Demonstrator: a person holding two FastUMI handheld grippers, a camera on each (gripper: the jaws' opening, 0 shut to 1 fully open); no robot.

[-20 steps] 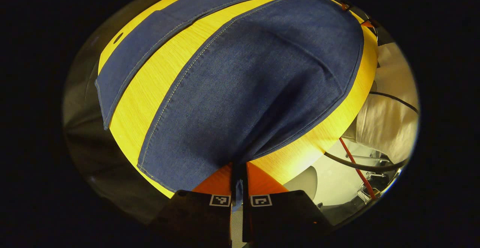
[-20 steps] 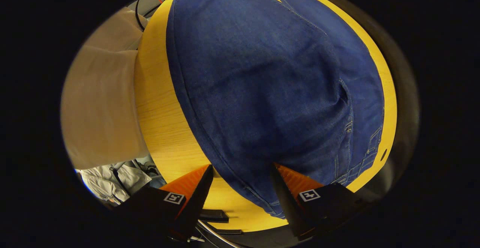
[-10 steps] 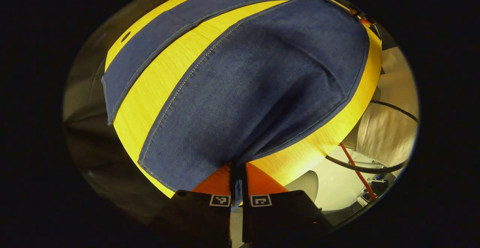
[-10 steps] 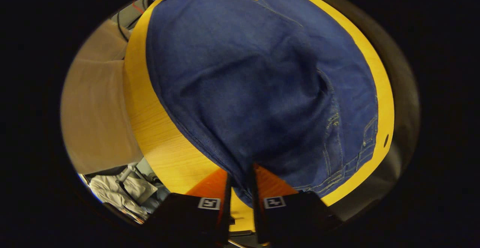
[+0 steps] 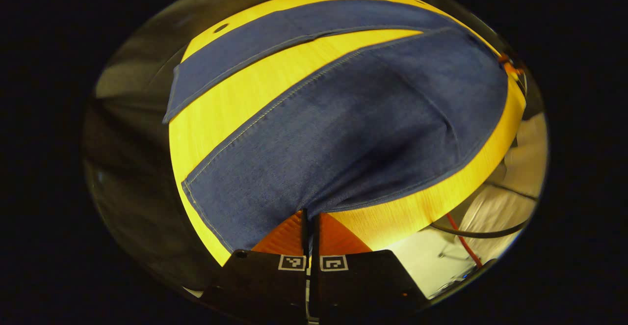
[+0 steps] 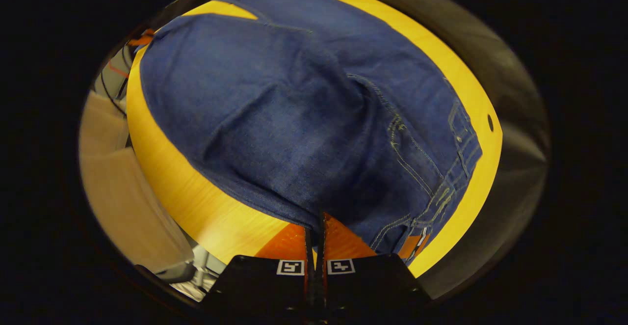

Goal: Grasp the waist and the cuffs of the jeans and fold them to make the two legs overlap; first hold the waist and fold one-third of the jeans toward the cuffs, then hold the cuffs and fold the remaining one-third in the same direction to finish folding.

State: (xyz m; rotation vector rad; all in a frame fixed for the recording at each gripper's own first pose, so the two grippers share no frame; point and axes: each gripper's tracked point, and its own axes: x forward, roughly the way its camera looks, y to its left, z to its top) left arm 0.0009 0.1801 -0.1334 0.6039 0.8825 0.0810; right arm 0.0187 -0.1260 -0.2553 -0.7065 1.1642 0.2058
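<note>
Jeans [image 5: 343,119] lay spread on yellow table [image 5: 235,114], two legs apart, strip of tabletop showing between them. Left gripper [image 5: 310,227] was clenched on near leg's edge close to cuff [image 5: 206,207]; fabric rose in ridge toward fingers. Far leg [image 5: 294,25] lay flat. Right gripper [image 6: 318,227] was clamped on denim at waist end, beside waistband [image 6: 456,168]; cloth bunched upward there. Cables [image 5: 471,231] hung beyond table edge.

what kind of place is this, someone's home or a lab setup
Probably a recording booth or lab setup, not a home. The jeans lie on a bare yellow wooden table, dark cloth hangs behind it, and loose cables run across the floor beside it.
</note>
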